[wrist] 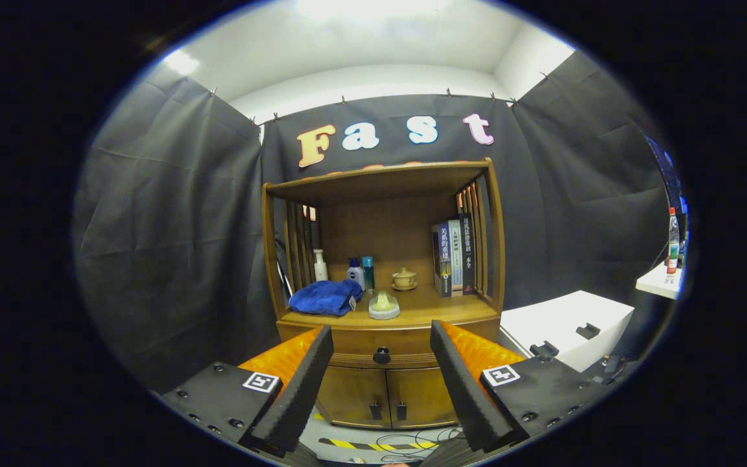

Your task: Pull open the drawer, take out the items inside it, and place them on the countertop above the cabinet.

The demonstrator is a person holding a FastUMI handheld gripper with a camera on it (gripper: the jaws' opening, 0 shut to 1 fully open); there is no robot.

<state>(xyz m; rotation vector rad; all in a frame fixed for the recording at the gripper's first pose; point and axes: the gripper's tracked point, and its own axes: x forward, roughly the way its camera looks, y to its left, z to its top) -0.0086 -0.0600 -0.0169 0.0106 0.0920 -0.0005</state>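
Black cloth walls [172, 227] pinned on three sides, creased. White ceiling [373, 45] above, bright light patches glaring. White box [568, 327] low beside wooden cabinet [383, 259], dark fittings on top. White tabletop [660, 282] further off, bottle [672, 240] standing on it. Pale floor [380, 441], yellow-black hazard tape [373, 445], loose cables.

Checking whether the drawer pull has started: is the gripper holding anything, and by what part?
Nothing is held. The gripper is open, fingers apart, with the closed drawer's knob beyond them, untouched.
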